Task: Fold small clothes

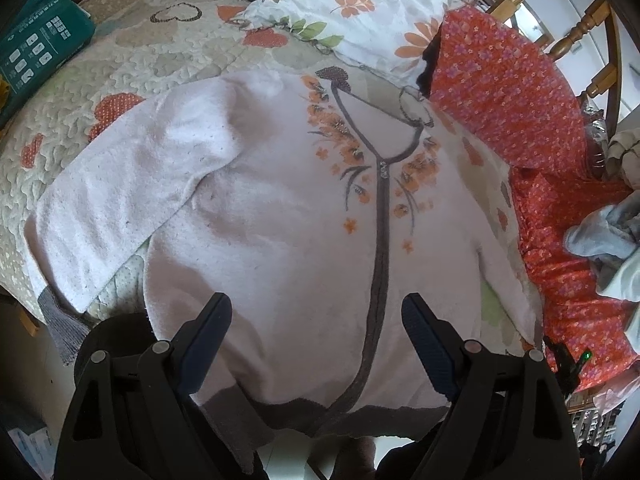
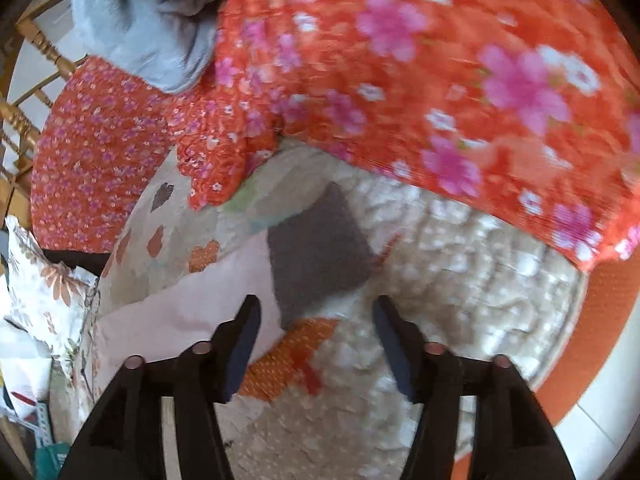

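Pink cardigan [image 1: 280,208] with a grey zip band and orange flower print lies front-up on the quilted bedspread [image 1: 132,60], one sleeve [image 1: 120,200] folded across its chest. Above its hem hangs the left hand-held gripper [image 1: 316,312], jaws wide, nothing between them. Jaws apart and empty too, the right hand-held gripper [image 2: 316,312] hovers over the other sleeve's grey cuff [image 2: 320,248] (this view is blurred). Beside the cardigan lie an orange floral garment [image 1: 520,120] and a grey cloth [image 2: 148,40].
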{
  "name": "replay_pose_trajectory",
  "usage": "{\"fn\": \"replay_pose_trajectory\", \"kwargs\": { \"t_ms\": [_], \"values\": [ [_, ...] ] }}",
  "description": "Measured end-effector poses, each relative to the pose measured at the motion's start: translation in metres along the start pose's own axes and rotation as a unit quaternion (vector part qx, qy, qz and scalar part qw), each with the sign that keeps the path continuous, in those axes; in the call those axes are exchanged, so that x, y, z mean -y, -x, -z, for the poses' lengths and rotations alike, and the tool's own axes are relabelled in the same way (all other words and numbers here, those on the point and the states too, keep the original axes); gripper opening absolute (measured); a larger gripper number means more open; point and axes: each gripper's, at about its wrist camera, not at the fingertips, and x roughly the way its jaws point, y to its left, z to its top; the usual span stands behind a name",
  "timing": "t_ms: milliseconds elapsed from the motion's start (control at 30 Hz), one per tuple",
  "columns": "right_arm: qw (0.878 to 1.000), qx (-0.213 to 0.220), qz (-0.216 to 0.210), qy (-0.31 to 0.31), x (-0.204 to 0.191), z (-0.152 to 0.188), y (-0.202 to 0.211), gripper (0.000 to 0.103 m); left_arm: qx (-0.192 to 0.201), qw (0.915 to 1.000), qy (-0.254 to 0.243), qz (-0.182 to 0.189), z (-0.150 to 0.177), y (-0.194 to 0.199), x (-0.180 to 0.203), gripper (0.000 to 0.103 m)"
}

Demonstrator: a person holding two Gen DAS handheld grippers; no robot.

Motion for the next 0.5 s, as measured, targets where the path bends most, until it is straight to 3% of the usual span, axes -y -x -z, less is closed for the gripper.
{"fn": "replay_pose_trajectory", "kwargs": {
  "t_ms": [67,133,167,233,333,433,500],
  "values": [
    [1.000,0.000,0.004,0.006,-0.013,-0.006,-0.015,0.066,0.008,1.0000,0.003,-0.001,0.000,0.005,-0.004,0.086],
    [0.999,-0.003,0.031,0.032,-0.029,-0.013,-0.035,0.034,0.018,0.9997,0.016,0.000,-0.002,0.012,-0.012,0.086],
    [0.997,-0.008,0.061,0.056,-0.041,-0.022,-0.049,0.006,0.025,0.9994,0.024,0.001,-0.002,0.017,-0.018,0.086],
    [0.994,-0.021,0.075,0.071,-0.057,-0.022,-0.057,0.005,0.040,0.9983,0.043,-0.003,-0.004,0.030,-0.034,0.086],
    [0.993,-0.009,0.035,0.113,-0.113,-0.013,-0.047,0.005,0.067,0.9956,0.061,-0.025,-0.007,0.050,-0.058,0.086],
    [0.984,-0.009,-0.036,0.173,-0.195,0.010,-0.033,0.005,0.089,0.9923,0.081,-0.027,-0.009,0.066,-0.083,0.086],
    [0.972,-0.020,-0.093,0.214,-0.262,0.032,-0.027,0.005,0.102,0.9898,0.098,-0.017,-0.008,0.076,-0.099,0.086]
  ]
}}
